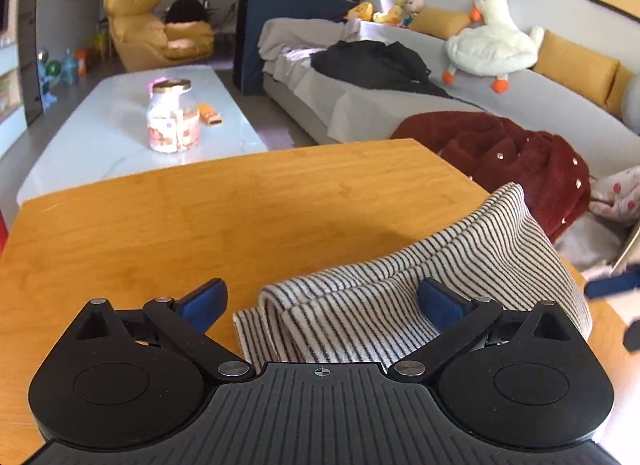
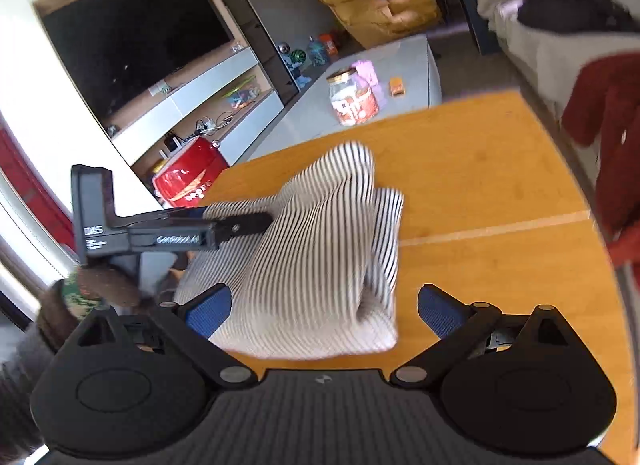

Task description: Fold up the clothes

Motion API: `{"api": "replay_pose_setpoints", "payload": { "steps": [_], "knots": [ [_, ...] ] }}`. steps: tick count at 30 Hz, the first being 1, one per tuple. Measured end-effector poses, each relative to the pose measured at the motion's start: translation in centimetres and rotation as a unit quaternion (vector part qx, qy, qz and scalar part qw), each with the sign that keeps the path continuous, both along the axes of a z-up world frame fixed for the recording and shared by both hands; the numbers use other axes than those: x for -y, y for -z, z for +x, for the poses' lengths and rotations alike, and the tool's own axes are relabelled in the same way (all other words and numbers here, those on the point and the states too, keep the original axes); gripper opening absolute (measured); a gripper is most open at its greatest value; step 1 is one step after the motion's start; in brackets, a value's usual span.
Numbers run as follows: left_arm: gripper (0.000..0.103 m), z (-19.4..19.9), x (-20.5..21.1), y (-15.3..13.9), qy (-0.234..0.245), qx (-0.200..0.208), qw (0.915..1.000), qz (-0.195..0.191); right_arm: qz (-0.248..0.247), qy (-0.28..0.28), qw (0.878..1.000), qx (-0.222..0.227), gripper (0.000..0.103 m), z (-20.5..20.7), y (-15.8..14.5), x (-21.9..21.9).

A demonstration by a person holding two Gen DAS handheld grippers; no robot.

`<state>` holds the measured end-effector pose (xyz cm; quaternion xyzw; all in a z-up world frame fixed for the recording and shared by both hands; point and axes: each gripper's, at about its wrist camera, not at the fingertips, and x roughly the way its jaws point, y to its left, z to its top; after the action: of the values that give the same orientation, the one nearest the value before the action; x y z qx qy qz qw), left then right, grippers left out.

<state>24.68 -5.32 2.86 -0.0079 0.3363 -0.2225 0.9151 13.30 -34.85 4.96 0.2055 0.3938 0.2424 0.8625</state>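
A black-and-white striped garment [image 1: 400, 289] lies bunched and partly folded on the wooden table [image 1: 200, 225]. My left gripper [image 1: 322, 301] is open, its blue pads on either side of the garment's near fold, not closed on it. In the right wrist view the same striped garment [image 2: 320, 249] lies in a folded heap on the table [image 2: 500, 193]. My right gripper [image 2: 324, 305] is open just above its near edge. The left gripper [image 2: 172, 233] shows there at the left, its fingers reaching into the garment's left side.
A red fuzzy garment [image 1: 520, 169] and a dotted cloth [image 1: 616, 193] lie on the grey sofa beyond the table's right edge. A white coffee table [image 1: 140, 125] with a jar [image 1: 172, 117] stands behind. A red box [image 2: 188, 181] sits beside the table's left corner.
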Motion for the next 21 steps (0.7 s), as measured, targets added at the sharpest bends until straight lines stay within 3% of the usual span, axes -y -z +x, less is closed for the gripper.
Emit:
{"api": "replay_pose_setpoints", "payload": {
  "steps": [3,8,11,15,18,21],
  "knots": [
    [0.103,0.2,-0.4,0.6,-0.006,-0.014,0.9997,-0.019,0.067,0.0,0.996,-0.062,0.097,0.3,2.9,-1.1],
    [0.103,-0.3,-0.4,0.1,-0.014,-0.011,0.9998,-0.006,0.104,0.028,0.992,-0.06,0.073,2.9,4.7,-2.2],
    [0.103,-1.1,-0.4,-0.7,-0.018,0.001,0.9997,0.019,0.09,0.041,0.995,-0.032,0.067,4.5,4.7,-1.1],
    [0.103,-2.0,-0.9,-1.6,0.005,0.014,0.9997,0.017,-0.003,0.073,0.997,0.04,0.066,6.4,3.1,-0.4],
    [0.103,-1.9,-0.7,-1.8,0.015,0.03,0.9994,0.012,-0.027,0.089,0.994,0.05,0.066,7.4,2.2,-0.5],
    [0.103,-0.6,-0.4,-0.3,0.024,0.007,0.9997,0.0,-0.022,0.081,0.995,0.045,0.08,7.8,2.5,-0.4]
  ]
}}
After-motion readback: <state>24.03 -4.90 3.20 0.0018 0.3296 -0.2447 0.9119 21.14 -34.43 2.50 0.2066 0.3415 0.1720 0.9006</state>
